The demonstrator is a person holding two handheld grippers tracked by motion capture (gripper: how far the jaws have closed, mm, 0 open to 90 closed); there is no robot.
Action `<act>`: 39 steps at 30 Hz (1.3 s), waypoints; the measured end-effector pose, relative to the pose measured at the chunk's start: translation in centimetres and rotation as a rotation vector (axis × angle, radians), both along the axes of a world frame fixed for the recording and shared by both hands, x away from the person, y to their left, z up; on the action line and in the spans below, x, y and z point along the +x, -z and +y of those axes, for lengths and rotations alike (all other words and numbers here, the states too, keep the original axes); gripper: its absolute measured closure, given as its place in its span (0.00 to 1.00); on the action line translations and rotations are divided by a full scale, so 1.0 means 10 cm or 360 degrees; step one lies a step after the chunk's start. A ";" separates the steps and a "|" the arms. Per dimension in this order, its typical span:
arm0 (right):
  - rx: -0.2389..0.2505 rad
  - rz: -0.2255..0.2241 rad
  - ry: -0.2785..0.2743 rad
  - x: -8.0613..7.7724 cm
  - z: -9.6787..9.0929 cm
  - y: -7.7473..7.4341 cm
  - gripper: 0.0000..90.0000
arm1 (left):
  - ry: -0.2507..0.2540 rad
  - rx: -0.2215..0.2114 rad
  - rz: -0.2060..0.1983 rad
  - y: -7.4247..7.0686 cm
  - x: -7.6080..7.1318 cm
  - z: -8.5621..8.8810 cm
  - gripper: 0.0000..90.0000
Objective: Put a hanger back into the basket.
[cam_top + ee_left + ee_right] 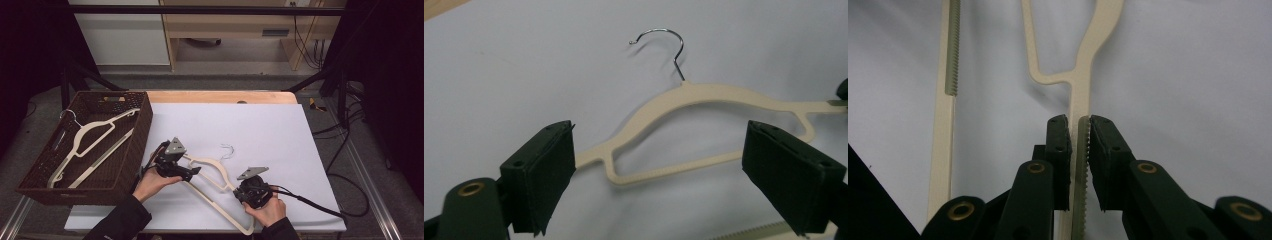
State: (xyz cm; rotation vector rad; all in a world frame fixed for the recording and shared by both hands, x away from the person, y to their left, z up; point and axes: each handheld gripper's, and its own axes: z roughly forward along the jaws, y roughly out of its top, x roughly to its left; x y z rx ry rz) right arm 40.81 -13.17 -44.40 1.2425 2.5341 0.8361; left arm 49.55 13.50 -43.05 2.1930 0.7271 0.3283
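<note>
Cream hanger (212, 172) flat on table (280, 135), lower centre; right gripper (243, 192) jaws pinching its arm; left gripper (192, 171) jaws spread wide, gripping nothing; wicker basket (142, 125) at left.

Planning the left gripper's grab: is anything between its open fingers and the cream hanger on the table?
Nothing visible: the left gripper is open with only bare white table cover before the hanger.

Black claws (197, 171), dark sleeves (120, 220)
</note>
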 end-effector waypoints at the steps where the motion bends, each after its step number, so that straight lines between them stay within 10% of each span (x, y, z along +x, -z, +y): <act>1: 0.0006 -0.0006 -0.0006 0.00 -0.01 0.00 0.88 | 0.0010 0.0017 0.0013 0.02 0.03 -0.03 0.16; 29: 0.0020 -0.0071 -0.0065 -0.02 -0.06 -0.10 0.88 | 0.0156 0.0259 0.0104 0.38 0.40 -0.37 0.51; 39: 0.0038 -0.0066 -0.0054 -0.04 -0.07 -0.13 0.88 | 0.0236 0.0345 0.0027 0.34 0.37 -0.37 0.68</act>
